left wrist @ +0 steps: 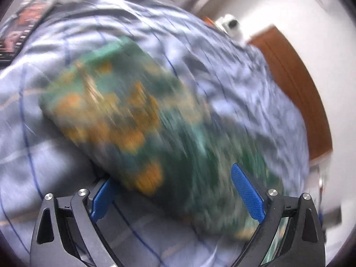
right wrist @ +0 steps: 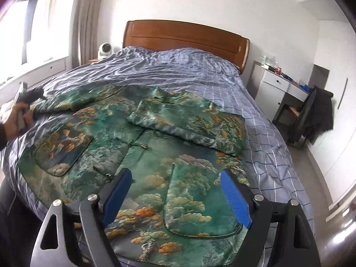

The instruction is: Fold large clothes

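Observation:
A large green jacket (right wrist: 155, 155) with an orange and white cloud print lies front up on the bed. One sleeve (right wrist: 189, 122) is folded across its chest. The other sleeve (right wrist: 66, 102) stretches out to the left, where a person's hand (right wrist: 15, 120) holds the other gripper next to its cuff. The left wrist view is smeared by motion. In it my left gripper (left wrist: 172, 173) stands with its blue fingers (left wrist: 247, 193) wide apart, and the green sleeve (left wrist: 124, 111) runs between and beyond them. My right gripper (right wrist: 175, 172) is open over the jacket's lower front, above a pocket (right wrist: 200, 211).
The bed has a blue checked cover (right wrist: 178, 71) and a wooden headboard (right wrist: 184, 37). A white fan (right wrist: 104, 50) stands at the head on the left. A white nightstand (right wrist: 271, 89), a desk and a chair with dark clothing (right wrist: 316, 115) stand on the right. A window ledge (right wrist: 44, 66) runs along the left.

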Available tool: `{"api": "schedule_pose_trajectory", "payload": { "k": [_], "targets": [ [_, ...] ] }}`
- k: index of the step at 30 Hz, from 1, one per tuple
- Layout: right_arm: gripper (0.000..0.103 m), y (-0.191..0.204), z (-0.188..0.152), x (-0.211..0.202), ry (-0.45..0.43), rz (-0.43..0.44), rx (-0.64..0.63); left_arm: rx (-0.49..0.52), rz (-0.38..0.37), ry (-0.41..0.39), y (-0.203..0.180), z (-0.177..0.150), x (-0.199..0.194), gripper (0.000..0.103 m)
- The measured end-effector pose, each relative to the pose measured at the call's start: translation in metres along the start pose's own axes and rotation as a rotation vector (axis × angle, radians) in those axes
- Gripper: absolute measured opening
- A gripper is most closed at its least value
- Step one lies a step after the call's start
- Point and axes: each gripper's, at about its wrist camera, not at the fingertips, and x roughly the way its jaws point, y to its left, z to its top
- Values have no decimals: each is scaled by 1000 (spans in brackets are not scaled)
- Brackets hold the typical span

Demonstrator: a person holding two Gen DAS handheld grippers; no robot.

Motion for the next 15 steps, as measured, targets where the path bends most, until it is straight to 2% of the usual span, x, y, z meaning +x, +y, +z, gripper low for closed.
{"api": "schedule_pose_trajectory", "payload": {
  "k": [1,3,4,5,9,11,12,14,15],
  "targets": [
    [84,3,0,0,0,7,-9,-25,9,-21,4,7,-1,91],
    [84,8,1,-1,-4,20,-20,-26,28,-37,4,14,-2,66],
    [84,10,0,-1,-4,24,-21,11,49,-43,1,15,-3,32],
    [84,11,0,-1,-1,31,-22,51,67,-45,-4,15,-4,11],
    [84,16,-4,4,14,64,-23,204,88,-115,-31,5,-30,8],
    [84,15,-6,4,12,74,-14,344,82,-186,-62,-7,-56,8],
    [84,13,-7,4,8,82,-3,459,71,-246,-89,-18,-76,8],
    [84,9,-7,3,1,90,15,618,39,-324,-126,-35,-99,8],
    [84,6,-8,3,-3,92,27,753,11,-383,-154,-54,-117,8]
  ]
}}
